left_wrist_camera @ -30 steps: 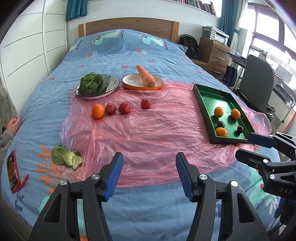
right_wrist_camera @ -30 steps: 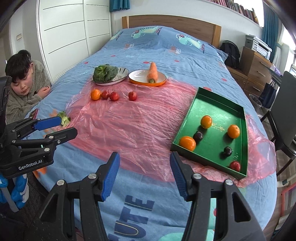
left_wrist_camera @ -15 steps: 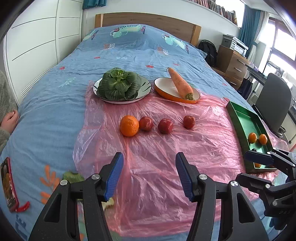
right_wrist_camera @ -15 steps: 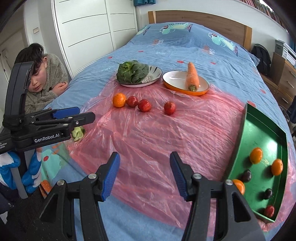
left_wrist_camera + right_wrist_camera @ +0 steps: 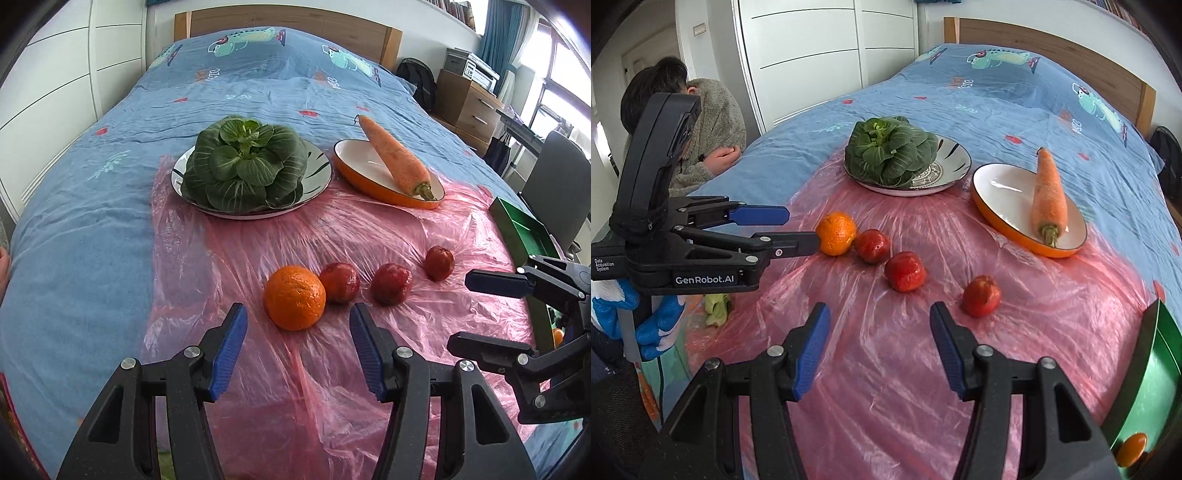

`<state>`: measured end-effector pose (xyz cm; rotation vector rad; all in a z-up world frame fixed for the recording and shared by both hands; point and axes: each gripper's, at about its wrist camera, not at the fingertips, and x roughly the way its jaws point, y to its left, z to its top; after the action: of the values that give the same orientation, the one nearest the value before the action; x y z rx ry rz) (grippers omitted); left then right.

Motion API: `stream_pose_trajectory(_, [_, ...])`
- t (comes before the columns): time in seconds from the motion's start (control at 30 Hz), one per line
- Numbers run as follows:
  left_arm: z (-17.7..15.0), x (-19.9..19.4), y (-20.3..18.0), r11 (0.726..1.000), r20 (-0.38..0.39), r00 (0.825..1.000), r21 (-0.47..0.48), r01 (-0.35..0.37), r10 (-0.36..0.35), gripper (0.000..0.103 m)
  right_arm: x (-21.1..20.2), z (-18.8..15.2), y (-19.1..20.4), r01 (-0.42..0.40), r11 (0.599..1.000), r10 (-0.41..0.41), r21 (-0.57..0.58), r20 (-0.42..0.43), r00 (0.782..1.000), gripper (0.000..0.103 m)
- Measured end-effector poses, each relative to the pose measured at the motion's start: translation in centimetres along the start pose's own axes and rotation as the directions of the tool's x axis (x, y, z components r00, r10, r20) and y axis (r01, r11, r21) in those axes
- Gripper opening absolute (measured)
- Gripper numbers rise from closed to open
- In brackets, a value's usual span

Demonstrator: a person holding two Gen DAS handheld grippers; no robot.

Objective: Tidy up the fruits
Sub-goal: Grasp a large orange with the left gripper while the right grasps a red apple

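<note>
Your left gripper (image 5: 295,339), jaws apart and empty, lines up just short of the orange (image 5: 294,297), the left end of the fruit row on the pink plastic sheet (image 5: 332,369). Your right gripper (image 5: 877,343), also apart and empty, points near the rightmost red fruit (image 5: 981,296), so each can go to the green tray (image 5: 1156,362) at right

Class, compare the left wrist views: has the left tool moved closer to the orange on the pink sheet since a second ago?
Yes. The left tool has come up the bed toward the headboard; the orange now lies just ahead of its open fingers.

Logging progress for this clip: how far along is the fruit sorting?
Partly done: at least one orange fruit already sits in the green tray. In hand: nothing; the left gripper and right gripper are open and empty. Left: the orange and three red fruits on the pink plastic sheet.
</note>
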<state>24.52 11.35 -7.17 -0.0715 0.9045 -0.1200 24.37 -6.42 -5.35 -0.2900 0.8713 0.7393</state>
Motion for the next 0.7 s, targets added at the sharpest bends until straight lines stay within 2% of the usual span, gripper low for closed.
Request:
stream_pose_trajectory(0.4, [0.0,2.8,0.0,0.999,-0.049,0.999,0.05,-0.02,0.022,0.045,3.8,1.6,-1.0,-0.015,0.998,0.012,-0.063,-0.046,0.999,0.101])
stream_pose_trajectory(0.53, [0.3,3.0,0.2,0.999,-0.049,0.999,0.048,-0.017,0.019,0.044,4.6,1.9,-1.1,-0.011,0.997,0.006,-0.074,-0.061,0.998,0.098])
stream_pose_trajectory(0.6, [0.4,3.2,0.1,0.998,-0.049,0.999,0.054,-0.019,0.022,0.044,5.1,2.1,-1.2,-0.011,0.997,0.005,-0.081,-0.068,0.998,0.091])
stream_pose_trajectory(0.7, [0.5,3.4,0.1,0.998,-0.048,0.999,0.053,-0.022,0.025,0.044,5.8,2.4,-1.1,-0.008,0.996,0.001,-0.088,-0.08,0.997,0.087])
